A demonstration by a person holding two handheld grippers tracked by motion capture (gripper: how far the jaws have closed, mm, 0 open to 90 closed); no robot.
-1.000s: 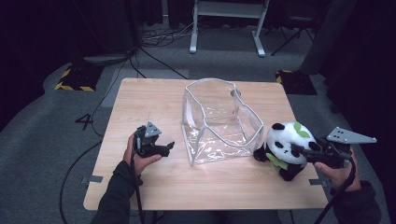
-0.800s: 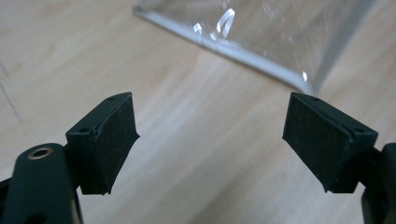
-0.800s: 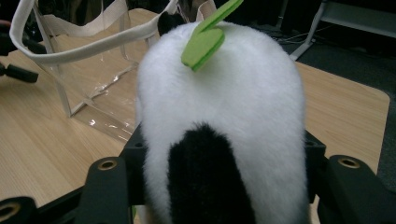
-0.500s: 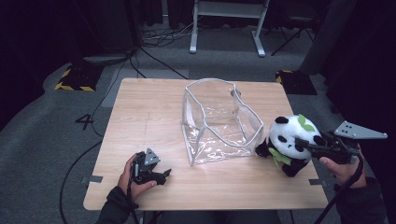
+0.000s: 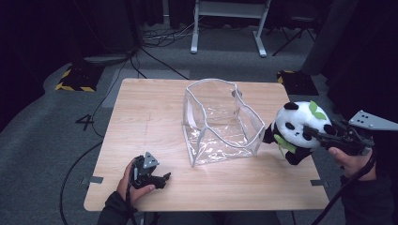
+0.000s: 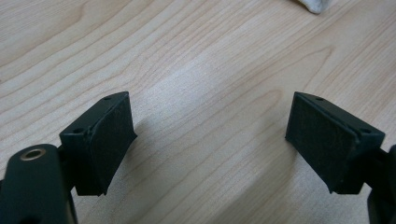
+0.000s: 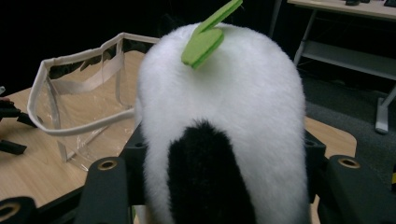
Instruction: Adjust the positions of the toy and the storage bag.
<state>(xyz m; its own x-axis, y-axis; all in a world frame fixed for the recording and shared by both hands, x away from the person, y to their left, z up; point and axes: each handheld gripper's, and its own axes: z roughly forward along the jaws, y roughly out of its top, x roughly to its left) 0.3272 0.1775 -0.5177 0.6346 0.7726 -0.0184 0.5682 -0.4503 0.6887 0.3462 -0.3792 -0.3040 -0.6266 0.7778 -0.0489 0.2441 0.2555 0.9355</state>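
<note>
One clear bag (image 5: 220,123) between panda (image 5: 297,127) and left gripper (image 5: 162,178).

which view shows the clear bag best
The high view: the whole bag stands open on the table, all four walls visible beside the panda. The right gripper view shows its rim and a wall, partly behind the panda.

In the right gripper view the panda (image 7: 224,121) hides the jaw pads and runs off the bottom edge; a pale scrap (image 6: 314,4) is cut off top right in the left gripper view.
</note>
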